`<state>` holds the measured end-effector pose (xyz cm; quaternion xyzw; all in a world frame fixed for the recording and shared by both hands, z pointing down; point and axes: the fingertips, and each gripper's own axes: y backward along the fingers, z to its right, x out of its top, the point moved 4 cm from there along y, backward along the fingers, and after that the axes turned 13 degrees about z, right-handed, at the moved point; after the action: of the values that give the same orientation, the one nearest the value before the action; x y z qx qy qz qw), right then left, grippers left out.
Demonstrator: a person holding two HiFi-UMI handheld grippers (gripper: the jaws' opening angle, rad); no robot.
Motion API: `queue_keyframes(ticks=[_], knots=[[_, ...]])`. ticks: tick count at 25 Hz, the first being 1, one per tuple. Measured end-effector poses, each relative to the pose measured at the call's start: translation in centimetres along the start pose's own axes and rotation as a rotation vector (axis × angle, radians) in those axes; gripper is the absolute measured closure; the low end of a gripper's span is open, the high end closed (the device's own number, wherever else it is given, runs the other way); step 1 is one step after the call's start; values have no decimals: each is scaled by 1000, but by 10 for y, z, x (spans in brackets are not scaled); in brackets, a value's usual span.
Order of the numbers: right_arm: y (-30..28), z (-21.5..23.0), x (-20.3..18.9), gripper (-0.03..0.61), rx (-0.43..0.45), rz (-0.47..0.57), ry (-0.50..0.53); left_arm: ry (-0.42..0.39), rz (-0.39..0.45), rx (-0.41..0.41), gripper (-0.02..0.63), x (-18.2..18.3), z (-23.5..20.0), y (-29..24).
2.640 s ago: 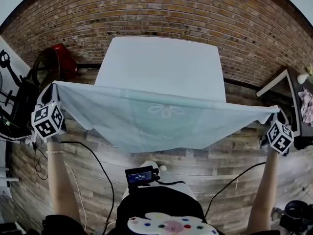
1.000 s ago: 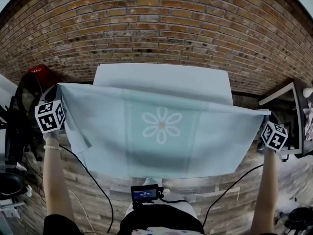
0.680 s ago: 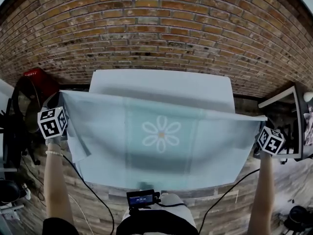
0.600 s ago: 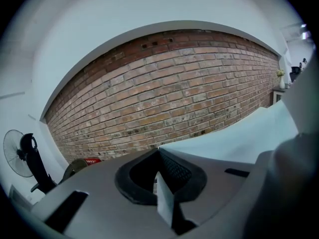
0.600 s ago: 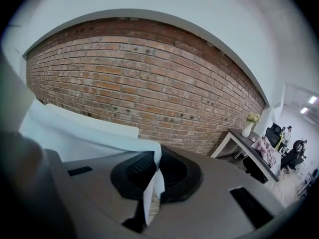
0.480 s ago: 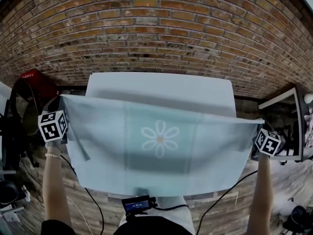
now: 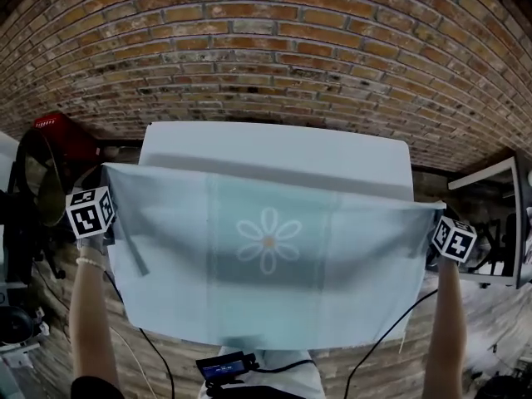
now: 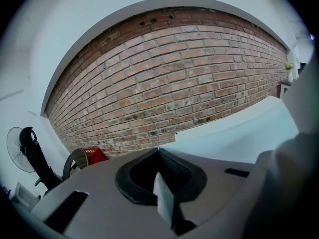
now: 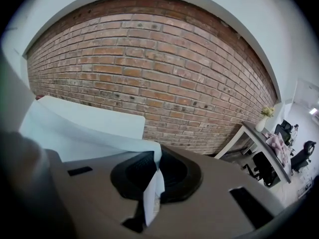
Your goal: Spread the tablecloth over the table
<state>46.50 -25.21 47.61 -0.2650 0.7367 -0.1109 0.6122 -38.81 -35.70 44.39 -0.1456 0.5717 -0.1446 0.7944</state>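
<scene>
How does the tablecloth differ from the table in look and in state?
The tablecloth is pale blue with a white flower; the table is plain white. The tablecloth hangs in the air, stretched between the left claw and right claw, both shut on its corners; the table stands by the brick wall. Both are pale and rectangular.

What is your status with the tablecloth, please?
Left tongs, right tongs: each shut on a corner. The tablecloth stretched in the air, not yet on the white table. Nothing seen in the way.
</scene>
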Motion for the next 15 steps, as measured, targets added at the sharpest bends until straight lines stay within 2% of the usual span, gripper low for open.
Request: queue_keyframes(ticks=[7, 15], knots=[[-45, -18, 13, 546, 24, 12, -6, 13, -18, 38, 600, -2, -9, -28], [-82, -24, 28, 546, 21, 9, 16, -6, -17, 23, 598, 12, -8, -70]])
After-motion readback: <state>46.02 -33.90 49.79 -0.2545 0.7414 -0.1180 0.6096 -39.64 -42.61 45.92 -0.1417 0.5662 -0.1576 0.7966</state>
